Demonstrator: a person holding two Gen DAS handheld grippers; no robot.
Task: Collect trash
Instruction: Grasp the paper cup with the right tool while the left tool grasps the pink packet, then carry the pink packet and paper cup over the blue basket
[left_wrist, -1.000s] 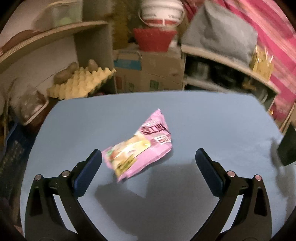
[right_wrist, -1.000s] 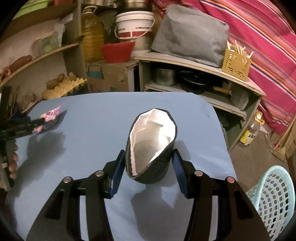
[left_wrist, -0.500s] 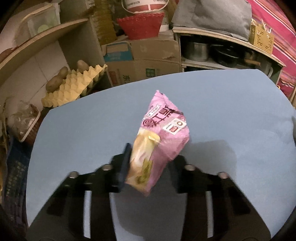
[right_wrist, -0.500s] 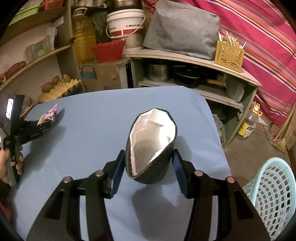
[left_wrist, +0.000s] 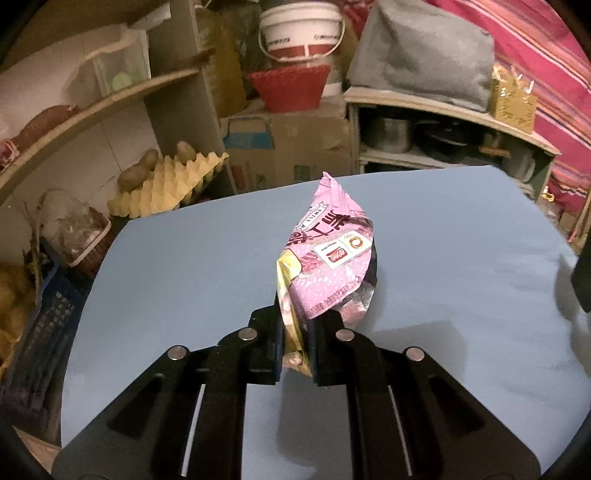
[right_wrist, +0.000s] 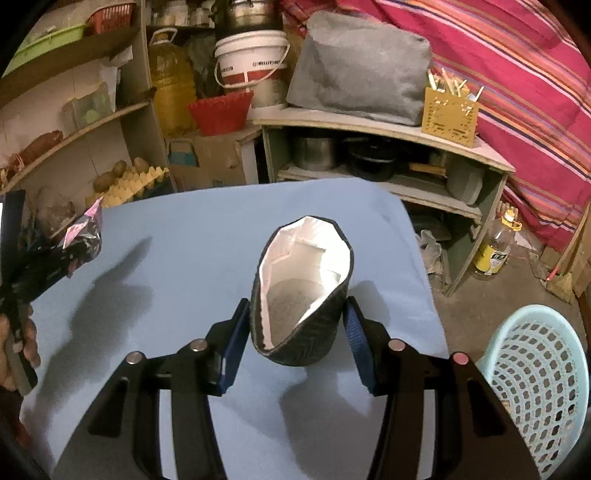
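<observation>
A table covered in plain blue cloth (right_wrist: 192, 236) fills the middle of the room. Standing upright on it, towards its right side, is a dark fabric bin (right_wrist: 301, 291) with a white lining, its mouth open. Shadows fall across the cloth's left half.

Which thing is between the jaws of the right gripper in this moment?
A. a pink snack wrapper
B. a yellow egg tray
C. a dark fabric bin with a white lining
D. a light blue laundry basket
C: in the right wrist view the dark fabric bin with a white lining sits upright between the jaws of the right gripper, while the pink snack wrapper is in the left gripper.
</observation>
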